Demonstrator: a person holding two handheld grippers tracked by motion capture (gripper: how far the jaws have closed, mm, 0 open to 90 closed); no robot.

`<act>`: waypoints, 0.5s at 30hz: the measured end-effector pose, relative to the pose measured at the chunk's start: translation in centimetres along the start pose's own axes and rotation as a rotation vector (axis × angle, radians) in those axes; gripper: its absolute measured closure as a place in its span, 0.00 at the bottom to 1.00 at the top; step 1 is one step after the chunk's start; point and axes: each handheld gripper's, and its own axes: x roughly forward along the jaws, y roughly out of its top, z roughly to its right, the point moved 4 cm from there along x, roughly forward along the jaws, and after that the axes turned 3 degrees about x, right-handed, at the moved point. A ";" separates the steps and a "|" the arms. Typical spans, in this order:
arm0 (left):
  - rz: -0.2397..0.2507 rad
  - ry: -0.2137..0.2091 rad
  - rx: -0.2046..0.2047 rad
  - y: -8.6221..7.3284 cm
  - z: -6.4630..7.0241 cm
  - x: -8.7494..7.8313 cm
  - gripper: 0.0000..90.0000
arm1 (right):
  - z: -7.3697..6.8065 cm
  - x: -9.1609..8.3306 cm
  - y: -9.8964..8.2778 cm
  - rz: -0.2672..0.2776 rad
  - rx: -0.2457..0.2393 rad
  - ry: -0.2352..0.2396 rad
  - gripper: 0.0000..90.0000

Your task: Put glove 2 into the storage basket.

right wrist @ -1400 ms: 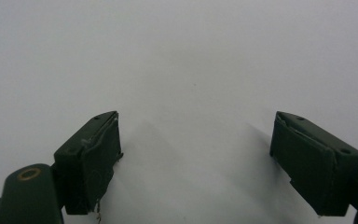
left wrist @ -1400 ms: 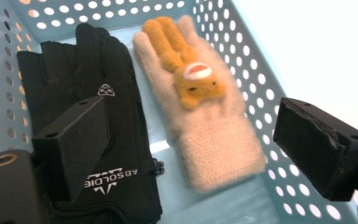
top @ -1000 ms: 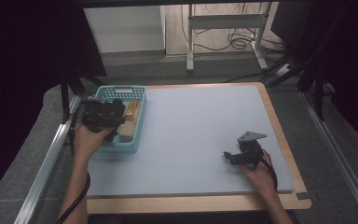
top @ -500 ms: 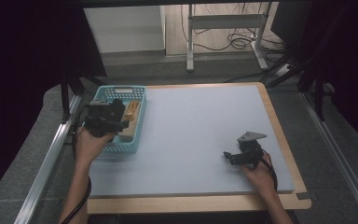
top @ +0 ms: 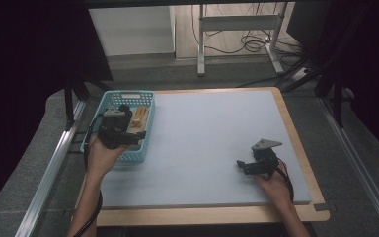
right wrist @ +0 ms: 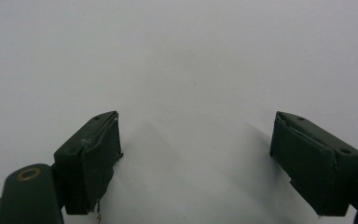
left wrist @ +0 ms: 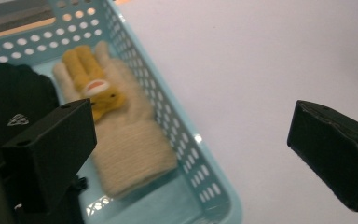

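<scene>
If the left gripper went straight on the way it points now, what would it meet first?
Probably the blue basket's right wall, which lies between the open left gripper's jaws, with the cream glove just inside it; depth is unclear.

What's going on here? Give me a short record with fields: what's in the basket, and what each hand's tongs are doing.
Basket: light blue plastic basket at the left edge of the grey mat
Contents: cream knit glove with a yellow bunny patch, black glove beside it
Left tongs: open, empty, above the basket's side
Right tongs: open, empty, low over bare mat
</scene>
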 end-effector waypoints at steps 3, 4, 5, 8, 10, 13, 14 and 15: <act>0.006 -0.011 0.017 0.1 0.8 0.2 0.02 | 0.0 0.0 0.0 0.000 0.000 0.000 0.18; 0.006 -0.016 0.021 0.1 1.0 0.3 0.02 | 0.0 0.0 0.0 0.000 -0.001 0.000 0.18; 0.008 -0.022 0.023 0.0 1.3 0.5 0.02 | 0.0 0.0 0.0 0.000 -0.001 0.000 0.18; 0.008 -0.036 0.033 0.0 1.9 0.8 0.02 | 0.0 0.0 0.0 0.000 -0.001 0.000 0.18; 0.005 -0.042 0.040 0.0 2.4 1.1 0.02 | 0.0 0.0 0.0 0.000 -0.002 0.000 0.18; 0.010 -0.053 0.047 -0.1 3.0 1.6 0.02 | 0.0 0.0 0.0 0.000 -0.001 -0.001 0.18; 0.008 -0.058 0.051 -0.1 3.1 1.7 0.02 | 0.0 0.0 0.0 0.000 -0.001 -0.001 0.18; 0.012 -0.061 0.053 -0.1 3.3 1.8 0.02 | 0.0 0.0 0.0 0.000 -0.001 -0.001 0.18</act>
